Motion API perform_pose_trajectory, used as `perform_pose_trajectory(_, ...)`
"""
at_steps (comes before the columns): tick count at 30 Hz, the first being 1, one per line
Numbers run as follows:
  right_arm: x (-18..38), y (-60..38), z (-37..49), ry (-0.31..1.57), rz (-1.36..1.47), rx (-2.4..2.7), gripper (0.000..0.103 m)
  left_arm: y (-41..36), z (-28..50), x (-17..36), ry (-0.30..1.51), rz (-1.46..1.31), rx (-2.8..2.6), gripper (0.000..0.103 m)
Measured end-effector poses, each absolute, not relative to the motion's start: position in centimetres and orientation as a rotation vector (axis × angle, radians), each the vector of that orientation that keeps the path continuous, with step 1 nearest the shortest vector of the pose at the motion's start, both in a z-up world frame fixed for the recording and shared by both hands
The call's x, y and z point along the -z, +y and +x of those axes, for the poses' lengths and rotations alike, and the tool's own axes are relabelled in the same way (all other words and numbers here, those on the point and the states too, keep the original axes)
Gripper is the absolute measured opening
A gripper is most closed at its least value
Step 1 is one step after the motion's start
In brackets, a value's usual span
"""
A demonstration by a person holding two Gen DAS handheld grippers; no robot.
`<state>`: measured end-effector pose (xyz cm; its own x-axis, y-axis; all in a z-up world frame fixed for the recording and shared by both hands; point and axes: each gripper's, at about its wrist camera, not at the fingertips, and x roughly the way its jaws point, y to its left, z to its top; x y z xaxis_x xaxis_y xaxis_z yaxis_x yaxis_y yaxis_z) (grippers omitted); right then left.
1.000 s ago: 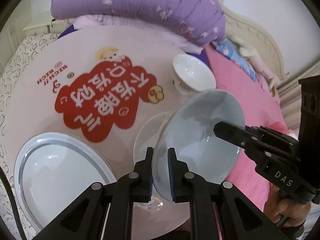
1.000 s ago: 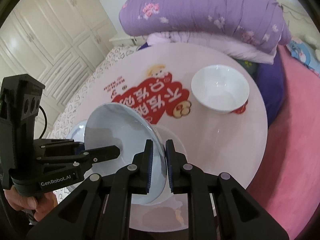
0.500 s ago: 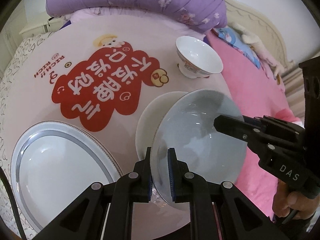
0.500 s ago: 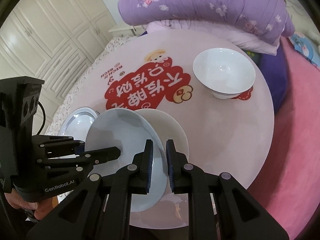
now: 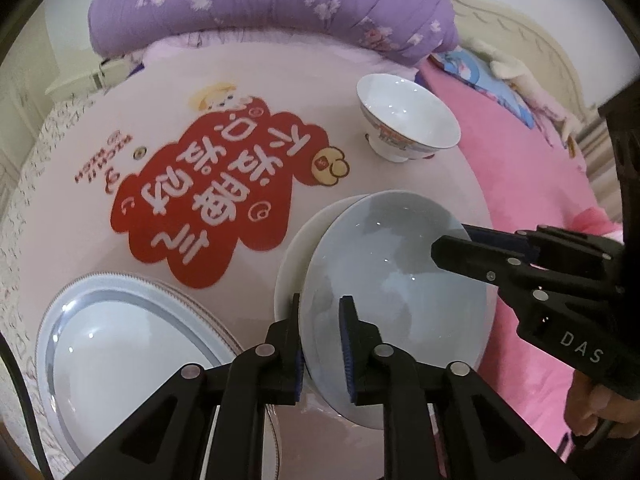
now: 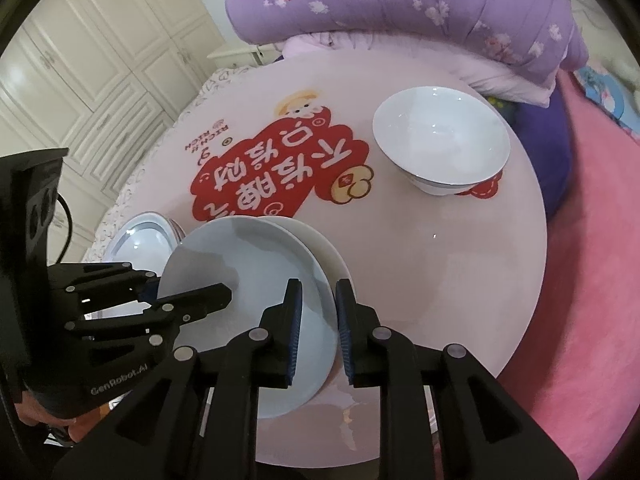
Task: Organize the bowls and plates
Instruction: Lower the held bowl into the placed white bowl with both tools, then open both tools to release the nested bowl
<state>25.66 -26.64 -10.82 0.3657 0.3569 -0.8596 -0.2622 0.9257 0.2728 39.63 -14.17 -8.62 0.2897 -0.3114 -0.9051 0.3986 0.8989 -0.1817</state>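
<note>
in the left wrist view the left claw is opening around the rim of the pale blue plate, which lies half on the white plate on the table; released off-centre, it may slide. in the right wrist view the right claw is opening too, the rim between its jaws, so the plate may tip toward the table edge.

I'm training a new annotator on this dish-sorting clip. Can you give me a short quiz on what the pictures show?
1. True or false: the white bowl sits inside the pale blue plate.
2. Which dish is partly hidden beneath the pale blue plate? A) the white plate B) the silver-rimmed plate C) the white bowl
3. Counting the left gripper and the right gripper, how many have the pale blue plate's rim between their fingers?

Key: 1 false, the bowl stands apart on the table; 2 A; 3 two.
</note>
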Motion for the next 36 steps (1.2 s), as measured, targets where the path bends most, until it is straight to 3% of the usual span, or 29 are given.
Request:
perform_pose_trajectory(6, 10.6, -26.8, 25.5, 1.114, 0.091, -0.399, 0.019, -14.6, 39.3, 8.8, 1.159, 0.131, 0.472, 0.015)
perform_pose_trajectory(9, 10.7, -26.9, 25.3, 1.114, 0.093, -0.402, 0.019, -14.7, 39.2, 8.9, 1.155, 0.134, 0.479, 0.021)
perform_pose_trajectory(20, 10.4, -27.1, 25.0, 1.102, 0.101, -0.401, 0.02, -15.6, 39.5, 8.8, 1.199, 0.108, 0.549, 0.064)
perform_pose_trajectory(23, 10.3, -27.3, 25.0, 1.098, 0.118, -0.403, 0.025, -15.7, 39.8, 8.4, 1.207, 0.09, 0.567, 0.072)
perform_pose_trajectory(26, 9.9, -27.6, 25.0, 1.074, 0.144, -0.408, 0.038, -15.5, 40.0, 8.0, 1.203, 0.075, 0.577, 0.081)
perform_pose_trajectory(27, 9.7, -27.6, 25.0, 1.065, 0.15, -0.409, 0.048, -15.5, 40.0, 7.8, 1.199, 0.069, 0.579, 0.084)
perform_pose_trajectory(28, 9.6, -27.7, 25.0, 1.055, 0.162, -0.41, 0.063, -15.3, 40.0, 7.6, 1.185, 0.069, 0.567, 0.095)
perform_pose_trajectory(29, 9.4, -27.8, 25.0, 1.042, 0.174, -0.41, 0.071, -15.2, 40.0, 7.4, 1.173, 0.072, 0.548, 0.102)
perform_pose_trajectory(30, 9.2, -27.9, 25.0, 1.031, 0.184, -0.412, 0.079, -14.9, 39.9, 7.3, 1.158, 0.072, 0.535, 0.102)
perform_pose_trajectory(32, 8.9, -28.0, 25.0, 1.011, 0.207, -0.418, 0.084, -14.5, 39.9, 7.0, 1.144, 0.066, 0.527, 0.102)
perform_pose_trajectory(34, 8.7, -28.2, 25.0, 0.987, 0.238, -0.417, 0.1, -14.0, 39.8, 6.9, 1.132, 0.062, 0.51, 0.102)
perform_pose_trajectory(36, 8.3, -28.5, 25.0, 0.955, 0.264, -0.411, 0.103, -13.6, 39.7, 6.8, 1.115, 0.071, 0.485, 0.102)
